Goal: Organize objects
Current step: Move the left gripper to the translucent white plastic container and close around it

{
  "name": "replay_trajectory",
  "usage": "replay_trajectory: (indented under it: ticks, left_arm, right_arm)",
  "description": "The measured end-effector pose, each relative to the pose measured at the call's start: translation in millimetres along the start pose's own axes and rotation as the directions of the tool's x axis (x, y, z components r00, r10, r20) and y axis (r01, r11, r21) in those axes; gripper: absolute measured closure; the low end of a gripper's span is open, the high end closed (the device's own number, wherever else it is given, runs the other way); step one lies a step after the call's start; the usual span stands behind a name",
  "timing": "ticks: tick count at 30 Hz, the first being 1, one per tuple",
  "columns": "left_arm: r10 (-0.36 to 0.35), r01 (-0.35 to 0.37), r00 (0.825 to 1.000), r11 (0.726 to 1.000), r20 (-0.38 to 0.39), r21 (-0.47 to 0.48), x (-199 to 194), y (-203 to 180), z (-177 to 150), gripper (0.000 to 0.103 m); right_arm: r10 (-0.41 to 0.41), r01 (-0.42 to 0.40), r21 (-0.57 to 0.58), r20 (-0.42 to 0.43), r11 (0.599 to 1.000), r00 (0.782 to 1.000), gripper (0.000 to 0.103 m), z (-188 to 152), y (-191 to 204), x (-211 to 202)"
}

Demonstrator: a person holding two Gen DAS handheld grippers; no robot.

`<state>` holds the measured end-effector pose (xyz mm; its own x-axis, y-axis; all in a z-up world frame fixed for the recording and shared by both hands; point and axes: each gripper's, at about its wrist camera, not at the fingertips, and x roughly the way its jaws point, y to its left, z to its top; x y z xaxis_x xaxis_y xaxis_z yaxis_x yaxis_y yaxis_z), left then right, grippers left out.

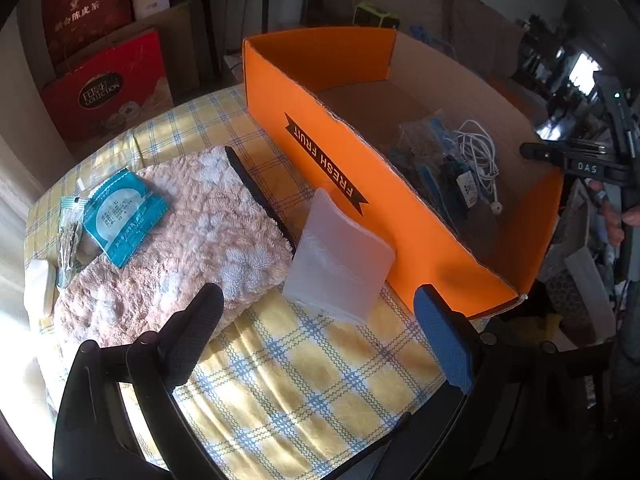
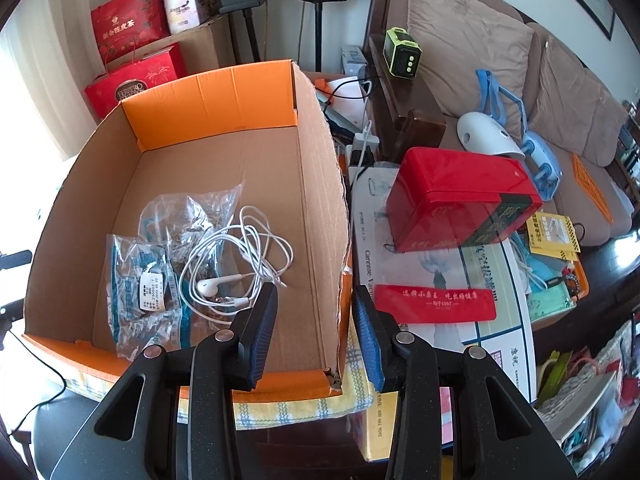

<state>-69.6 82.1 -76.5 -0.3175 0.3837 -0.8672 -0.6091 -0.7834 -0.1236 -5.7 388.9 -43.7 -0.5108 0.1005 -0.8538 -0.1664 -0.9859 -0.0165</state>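
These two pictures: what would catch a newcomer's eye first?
The big orange box marked FRESH FRUIT, open-topped on the yellow checked cloth, with white earphones and plastic bags lying inside. Left of it, a fluffy pink towel carries a teal packet, and a red tin sits to the box's right.

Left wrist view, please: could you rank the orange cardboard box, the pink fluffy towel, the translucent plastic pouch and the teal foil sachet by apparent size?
1. Orange cardboard box
2. Pink fluffy towel
3. Translucent plastic pouch; being nearer the camera, it may only look larger than the sachet
4. Teal foil sachet
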Motion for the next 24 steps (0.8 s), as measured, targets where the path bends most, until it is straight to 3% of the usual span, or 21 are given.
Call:
replay_trajectory:
  ticks: [12,15,17,24]
  left_arm:
    - [-0.046,0.050,0.997,0.997,-0.064,0.052,27,-6,0,0.011]
    - [-0.045,0.048,0.998,0.997,-0.053,0.058,26,-4,1,0.029]
    - [-0.087,0.091,0.994,0.994,-0.062,0.053,25,-2,0,0.045]
    - [-0.104,0.104,0.994,0.995,-0.028,0.001,11,8,0,0.045]
  right_arm:
    - [-0.001,0.001,-0.010,-0.013,1.000,1.000,0.064,-1,-1,4]
    - [-0.002,0.002,-0.013,-0.017,1.000,1.000,0.064,-1,-1,6]
    - [-0.001,0.001,-0.012,-0.017,1.000,1.000,0.064,-1,-1,6]
    - [0.000,0.000,-0.008,-0.013,1.000,1.000,0.064,-1,-2,6]
